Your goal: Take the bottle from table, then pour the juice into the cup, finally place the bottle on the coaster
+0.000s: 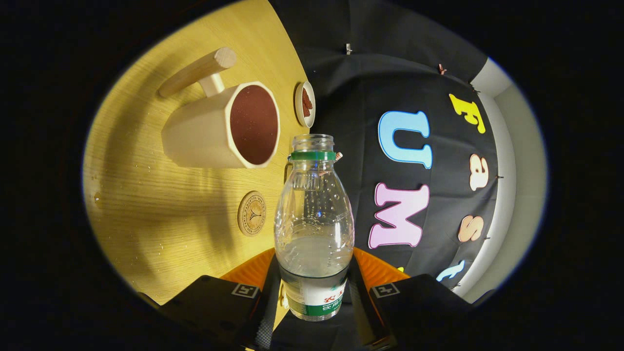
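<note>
Gripper (314, 297) closed on the lower part of a clear, uncapped bottle (313, 214), one finger pressing each side at the label, so that the bottle points straight ahead along the fingers with a little clear liquid in its base. Beyond the bottle's mouth stands a pale cup (222, 129) with a long handle and a dark brown inside, resting on the wooden table (146, 214). A round coaster (252, 213) lies on the table just beside the bottle's shoulder, and a small dish (305, 104) sits beyond the cup.
</note>
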Available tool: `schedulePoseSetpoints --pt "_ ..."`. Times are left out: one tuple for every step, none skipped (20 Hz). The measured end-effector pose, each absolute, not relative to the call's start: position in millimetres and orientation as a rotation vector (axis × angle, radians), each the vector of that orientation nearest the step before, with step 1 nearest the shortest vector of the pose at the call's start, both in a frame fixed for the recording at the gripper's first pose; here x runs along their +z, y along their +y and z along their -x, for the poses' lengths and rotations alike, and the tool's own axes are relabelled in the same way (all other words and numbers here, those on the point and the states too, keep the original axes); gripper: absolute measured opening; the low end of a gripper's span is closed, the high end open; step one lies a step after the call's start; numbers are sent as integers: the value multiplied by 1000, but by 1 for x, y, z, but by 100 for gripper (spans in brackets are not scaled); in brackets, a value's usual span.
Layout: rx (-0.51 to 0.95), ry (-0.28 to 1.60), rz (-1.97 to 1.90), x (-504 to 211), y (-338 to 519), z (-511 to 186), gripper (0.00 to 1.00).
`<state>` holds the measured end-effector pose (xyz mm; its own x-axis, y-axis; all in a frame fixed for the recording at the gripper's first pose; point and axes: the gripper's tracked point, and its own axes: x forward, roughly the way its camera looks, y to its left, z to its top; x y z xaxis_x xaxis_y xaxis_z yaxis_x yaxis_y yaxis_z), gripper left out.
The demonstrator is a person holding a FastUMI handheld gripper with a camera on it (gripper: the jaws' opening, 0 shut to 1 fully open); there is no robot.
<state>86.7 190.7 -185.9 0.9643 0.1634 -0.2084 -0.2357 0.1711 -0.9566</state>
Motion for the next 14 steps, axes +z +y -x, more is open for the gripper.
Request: schedulePoseSetpoints --pt "286 54 1383 -185 192 -86 68" --pt "289 46 1393 -185 191 -86 68" --pt "293 41 1401 -184 193 -85 68" --pt "295 37 1405 -184 194 -85 68" --pt "296 35 1411 -183 194 -84 68" --pt "297 32 1417 -183 194 -85 68" --pt "298 28 1423 -183 194 -85 68" --pt "303 26 1429 -183 196 -84 68" --pt "307 23 1432 -182 196 -84 68" --pt "311 19 1437 -183 197 -84 68" --pt "311 15 1445 -181 197 -83 68" --pt "310 10 1457 -180 197 -83 68" --pt "312 6 1466 -180 196 -82 68" --pt "312 1 1475 -180 196 -83 68"
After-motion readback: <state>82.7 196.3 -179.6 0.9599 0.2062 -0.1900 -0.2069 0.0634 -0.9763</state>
